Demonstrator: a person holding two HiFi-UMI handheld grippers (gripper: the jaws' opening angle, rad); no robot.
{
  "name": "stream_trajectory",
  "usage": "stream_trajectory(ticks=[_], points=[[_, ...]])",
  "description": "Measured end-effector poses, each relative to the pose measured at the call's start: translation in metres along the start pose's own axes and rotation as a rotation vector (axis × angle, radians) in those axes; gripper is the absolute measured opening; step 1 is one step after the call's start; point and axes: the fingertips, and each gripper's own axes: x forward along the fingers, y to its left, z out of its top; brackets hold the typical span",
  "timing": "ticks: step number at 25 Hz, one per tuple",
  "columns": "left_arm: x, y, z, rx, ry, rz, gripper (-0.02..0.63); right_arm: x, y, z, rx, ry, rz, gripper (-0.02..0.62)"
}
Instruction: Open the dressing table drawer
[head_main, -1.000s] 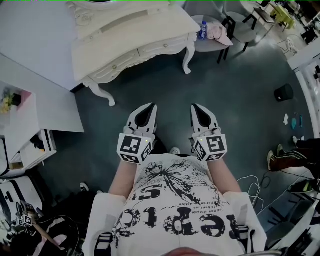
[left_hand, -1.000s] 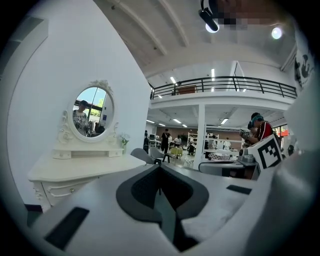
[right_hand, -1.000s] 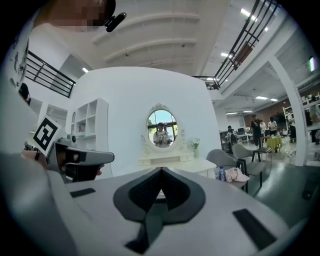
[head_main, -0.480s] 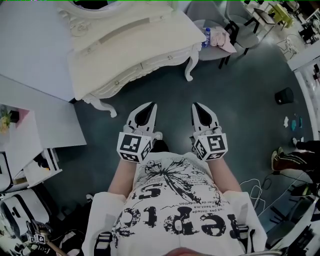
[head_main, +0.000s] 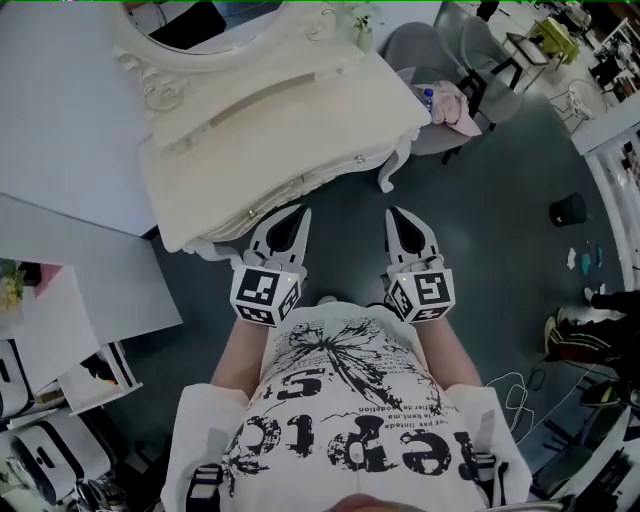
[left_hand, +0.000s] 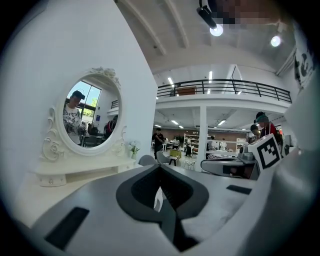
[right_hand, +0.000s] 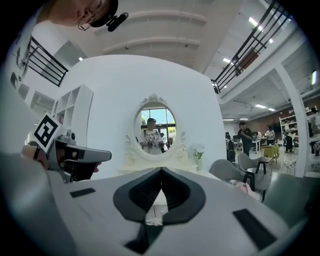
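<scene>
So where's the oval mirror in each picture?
Head view: the mirror is at the top edge, left of middle, partly cut off.
Left gripper view: the mirror is on the left side, above the left tongs.
Right gripper view: the mirror is in the middle, straight above the right tongs.
Shared landmark: the grey chair, always to the mirror's right.
</scene>
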Motion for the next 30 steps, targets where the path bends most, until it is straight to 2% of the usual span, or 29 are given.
stream_trajectory(ticks=[5,10,15,23,30], points=[[0.012,0.035,-0.004,-0.028,0.015,0.048,0.008,0.044,0.0,0.001,-0.003,0.014,0.036,0.017],[0.042,0.059,-0.012,-0.04,0.024,0.115,0.008,0.091,-0.023,-0.004,-0.009,0.022,0.089,0.017],[0.094,0.075,-0.006,-0.057,0.007,0.218,0.008,0.145,-0.066,0.004,-0.028,0.017,0.169,0.017],[0.197,0.075,0.02,-0.103,-0.027,0.365,0.008,0.215,-0.156,0.025,-0.069,0.049,0.314,0.017],[0.265,0.073,0.028,-0.133,-0.019,0.446,0.008,0.264,-0.222,0.035,-0.082,0.084,0.337,0.017]])
